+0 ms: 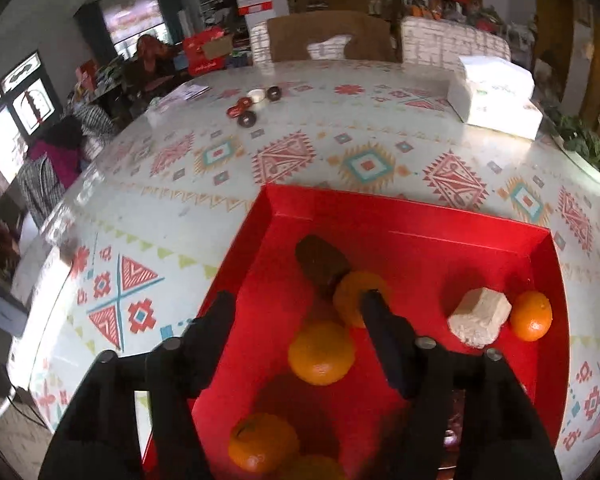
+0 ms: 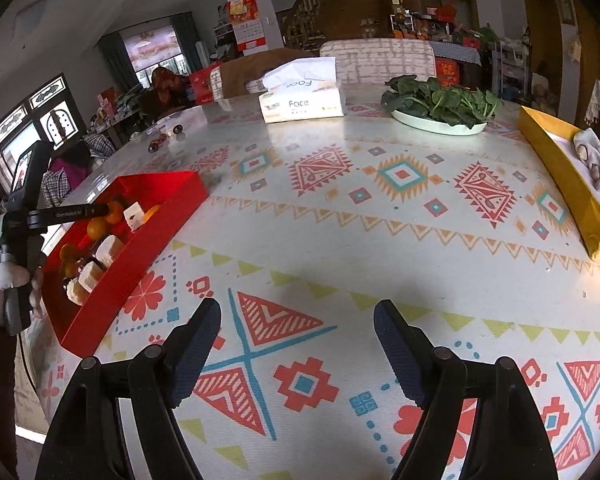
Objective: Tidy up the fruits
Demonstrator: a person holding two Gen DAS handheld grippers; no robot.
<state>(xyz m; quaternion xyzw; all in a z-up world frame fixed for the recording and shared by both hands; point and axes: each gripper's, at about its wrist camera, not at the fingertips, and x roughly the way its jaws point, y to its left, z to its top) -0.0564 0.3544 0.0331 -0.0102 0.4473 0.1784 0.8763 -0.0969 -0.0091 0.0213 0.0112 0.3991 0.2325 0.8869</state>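
Left gripper (image 1: 296, 312): hovering over the red tray, fingers parted and grasping nothing, one orange (image 1: 321, 353) lying on the tray floor below the gap between them.
Right gripper (image 2: 298, 316): hanging above bare patterned tablecloth (image 2: 340, 216), fingers spread wide and empty.
Red tray (image 1: 420, 216): sitting on the tablecloth, holding the fruit.
Fruit: a second orange (image 1: 262, 442) lying nearest the camera, a third (image 1: 352, 296) partly hidden behind the right finger, a fourth (image 1: 531, 315) at the tray's right wall.
Other tray contents: a pale block (image 1: 480, 317) just beside the fourth orange; a dark oblong item (image 1: 320, 262), blurred.
Farther back: a tissue pack (image 2: 302, 102), then a plate of leafy greens (image 2: 440, 106); a yellow box (image 2: 560, 184) at the table's right edge.
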